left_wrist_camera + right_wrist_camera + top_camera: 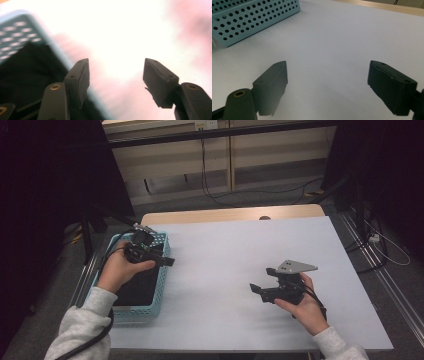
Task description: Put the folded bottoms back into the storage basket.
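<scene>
Over the pale-blue perforated plastic basket (150,312), left claw (169,262) apart, empty; dark cloth (142,285) inside — soft, limp, pinch a fold; right claw (260,289) apart.

White table (240,250), blue perforated basket (150,310) at left edge
</scene>
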A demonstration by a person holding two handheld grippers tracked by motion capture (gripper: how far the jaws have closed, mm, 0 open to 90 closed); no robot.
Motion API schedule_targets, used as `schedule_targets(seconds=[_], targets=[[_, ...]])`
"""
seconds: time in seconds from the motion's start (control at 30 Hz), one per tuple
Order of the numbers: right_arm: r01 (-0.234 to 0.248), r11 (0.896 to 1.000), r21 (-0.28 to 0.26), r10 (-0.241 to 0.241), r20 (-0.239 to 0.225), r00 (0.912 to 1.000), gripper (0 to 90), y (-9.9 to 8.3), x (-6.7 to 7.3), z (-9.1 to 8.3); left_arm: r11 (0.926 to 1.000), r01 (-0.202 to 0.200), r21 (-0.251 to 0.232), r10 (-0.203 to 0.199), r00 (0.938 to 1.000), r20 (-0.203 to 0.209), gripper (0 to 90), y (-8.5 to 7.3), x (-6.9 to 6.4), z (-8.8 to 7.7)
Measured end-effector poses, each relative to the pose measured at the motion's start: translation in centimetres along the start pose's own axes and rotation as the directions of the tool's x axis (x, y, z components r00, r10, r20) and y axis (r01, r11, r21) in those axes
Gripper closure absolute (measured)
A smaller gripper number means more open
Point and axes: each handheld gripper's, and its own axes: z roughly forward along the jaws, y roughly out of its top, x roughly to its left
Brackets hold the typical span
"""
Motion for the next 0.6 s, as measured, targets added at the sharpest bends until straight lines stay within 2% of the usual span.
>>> schedule_targets(seconds=[0.1,0.13,0.17,0.2,0.27,0.33,0.43,0.6], targets=[[0.000,1.000,0.003,0.000,0.005,1.0000,16.1,-0.5,-0.4,-0.7,0.9997,-0.023,-0.013,0.023,0.9988,0.044,35.4,-0.4,-1.9,1.1],[0.003,1.000,0.002,-0.003,0.002,1.0000,16.1,-0.7,-0.6,-0.9,0.9996,-0.012,-0.025,0.013,0.9984,0.055,34.9,-0.7,-2.6,1.6],[0.006,1.000,0.008,-0.006,0.004,1.0000,16.0,-0.8,-0.7,-1.1,0.9992,-0.033,-0.021,0.034,0.9971,0.067,33.5,-0.9,-3.1,1.9],[0.005,1.000,0.012,-0.005,0.007,1.0000,16.0,-1.0,-0.8,-1.3,0.9992,-0.026,-0.031,0.028,0.9963,0.082,32.4,-1.2,-3.7,2.4],[0.012,1.000,0.021,-0.012,0.006,0.9999,15.6,-1.5,-1.0,-1.7,0.9983,-0.044,-0.039,0.048,0.9938,0.101,29.8,-1.7,-4.6,3.1],[0.011,1.000,0.029,-0.011,0.004,0.9999,15.4,-1.9,-1.1,-2.1,0.9976,-0.047,-0.051,0.053,0.9912,0.121,27.5,-2.4,-5.3,3.8],[0.023,0.999,0.041,-0.023,-0.001,0.9997,14.9,-2.5,-1.1,-2.6,0.9978,-0.052,-0.043,0.057,0.9902,0.127,25.3,-3.3,-6.2,4.7],[0.022,0.999,0.048,-0.022,0.003,0.9998,14.7,-3.1,-1.5,-3.1,0.9979,-0.056,-0.033,0.060,0.9887,0.137,24.1,-4.0,-7.0,5.5]])
